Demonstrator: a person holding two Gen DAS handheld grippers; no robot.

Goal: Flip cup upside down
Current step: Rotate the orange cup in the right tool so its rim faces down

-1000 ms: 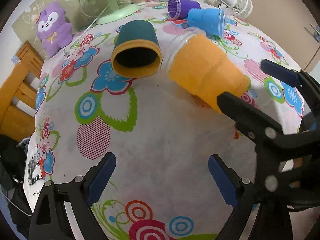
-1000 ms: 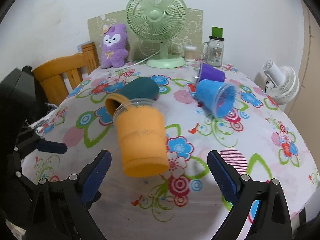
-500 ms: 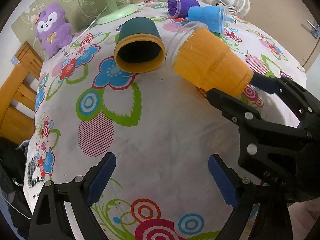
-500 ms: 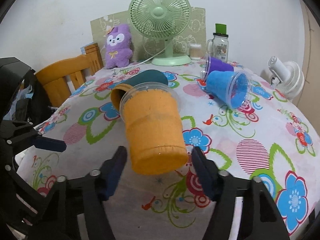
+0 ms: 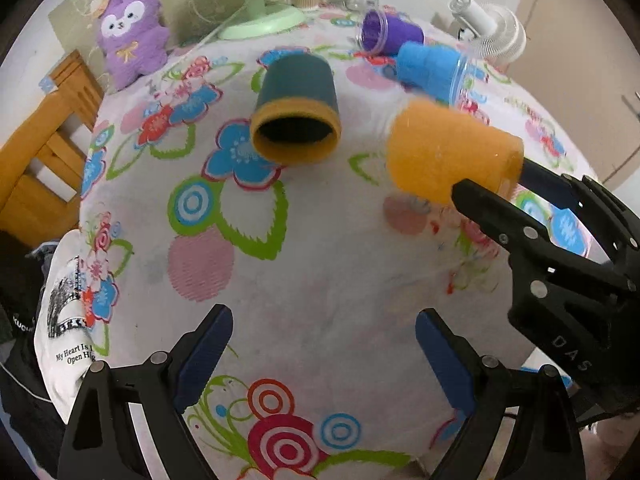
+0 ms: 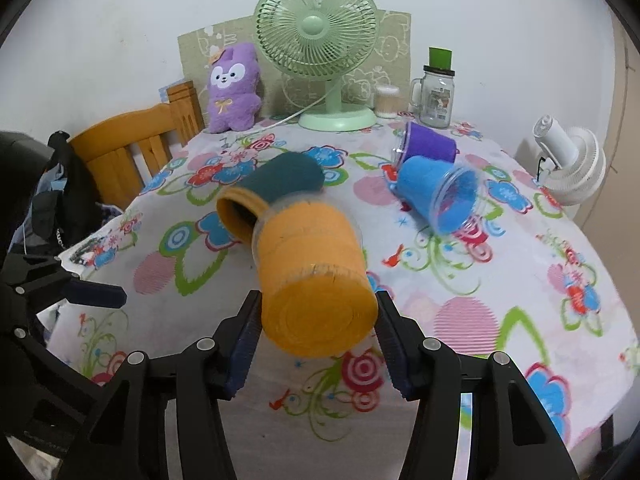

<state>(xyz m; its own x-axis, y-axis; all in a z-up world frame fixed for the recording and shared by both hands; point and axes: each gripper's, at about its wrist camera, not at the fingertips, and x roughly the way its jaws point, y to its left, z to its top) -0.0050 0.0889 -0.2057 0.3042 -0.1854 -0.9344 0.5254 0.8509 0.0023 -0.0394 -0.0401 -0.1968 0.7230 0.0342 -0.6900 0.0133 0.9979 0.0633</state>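
Observation:
An orange cup [image 6: 316, 280] with a clear plastic rim is held on its side, base toward the right wrist camera. My right gripper [image 6: 318, 354] is shut on its base end and holds it just above the floral tablecloth [image 6: 480, 300]. In the left wrist view the orange cup [image 5: 448, 152] hangs at the right, gripped by the right gripper [image 5: 508, 184]. My left gripper [image 5: 322, 354] is open and empty, low over the near table edge.
A dark green cup [image 5: 298, 112] with an orange rim lies on its side mid-table, a blue cup [image 6: 436, 194] and a purple cup [image 6: 426, 148] lie behind it. A green fan [image 6: 320, 40], plush toy [image 6: 234, 88], jar [image 6: 438, 92] and wooden chair [image 6: 132, 152] stand at the back.
My right gripper closed on the orange cup's base and lifted it off the cloth. The left gripper stayed open and nearly still.

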